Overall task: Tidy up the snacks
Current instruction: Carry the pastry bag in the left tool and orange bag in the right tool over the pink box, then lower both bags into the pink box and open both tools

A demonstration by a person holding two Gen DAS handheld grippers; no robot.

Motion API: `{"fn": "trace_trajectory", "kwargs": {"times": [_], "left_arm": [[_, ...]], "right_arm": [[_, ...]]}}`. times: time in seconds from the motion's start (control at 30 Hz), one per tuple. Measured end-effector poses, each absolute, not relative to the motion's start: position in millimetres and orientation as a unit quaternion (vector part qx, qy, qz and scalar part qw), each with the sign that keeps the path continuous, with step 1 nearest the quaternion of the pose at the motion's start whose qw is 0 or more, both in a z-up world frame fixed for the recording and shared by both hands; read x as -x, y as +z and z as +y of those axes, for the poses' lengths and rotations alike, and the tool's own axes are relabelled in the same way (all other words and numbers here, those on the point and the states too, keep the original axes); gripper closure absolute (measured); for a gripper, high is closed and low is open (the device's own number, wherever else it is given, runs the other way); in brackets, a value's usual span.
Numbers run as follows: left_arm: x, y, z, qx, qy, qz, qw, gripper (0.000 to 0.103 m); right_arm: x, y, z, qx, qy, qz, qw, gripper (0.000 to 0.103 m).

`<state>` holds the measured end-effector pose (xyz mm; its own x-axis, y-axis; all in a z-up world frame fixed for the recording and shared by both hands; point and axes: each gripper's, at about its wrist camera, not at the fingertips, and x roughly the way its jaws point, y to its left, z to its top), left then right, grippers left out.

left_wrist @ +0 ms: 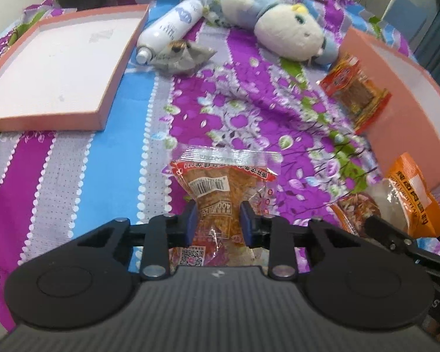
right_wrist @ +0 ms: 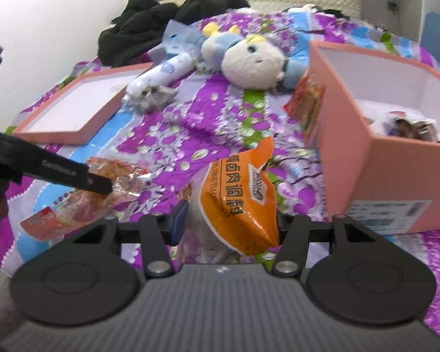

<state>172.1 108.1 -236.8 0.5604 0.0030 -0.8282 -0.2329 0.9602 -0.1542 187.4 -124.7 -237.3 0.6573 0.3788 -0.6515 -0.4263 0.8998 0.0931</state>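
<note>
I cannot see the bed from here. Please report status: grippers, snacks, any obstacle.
Left gripper shut on clear snack packet. Right gripper shut on orange snack bag. Pink box open, path clear.

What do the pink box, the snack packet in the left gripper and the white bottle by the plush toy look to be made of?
Pink box: likely matte paperboard, with stiff flat walls, a white lining and a printed label.
Snack packet: thin glossy clear plastic film, crinkled where the left gripper pinches it, with its contents showing through.
White bottle: smooth and cylindrical, plastic or coated metal; I cannot tell which.
</note>
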Motion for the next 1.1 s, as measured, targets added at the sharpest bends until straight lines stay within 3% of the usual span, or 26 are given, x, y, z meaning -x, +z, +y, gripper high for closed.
{"fn": "trace_trajectory", "kwargs": {"times": [0.7,1.1], "left_arm": [[-108.5,-104.5,56.6,0.092,0.013,0.369,0.925,0.068],[-80.4,-70.3,6.5,0.105,-0.034,0.348,0.931,0.068]], "right_arm": [[-129.4,-128.3,-185.3,-0.019,0.181,0.267,0.946,0.047],[-94.7,-106.6,-235.9,-0.047,0.141,0.261,0.954,0.047]]}}
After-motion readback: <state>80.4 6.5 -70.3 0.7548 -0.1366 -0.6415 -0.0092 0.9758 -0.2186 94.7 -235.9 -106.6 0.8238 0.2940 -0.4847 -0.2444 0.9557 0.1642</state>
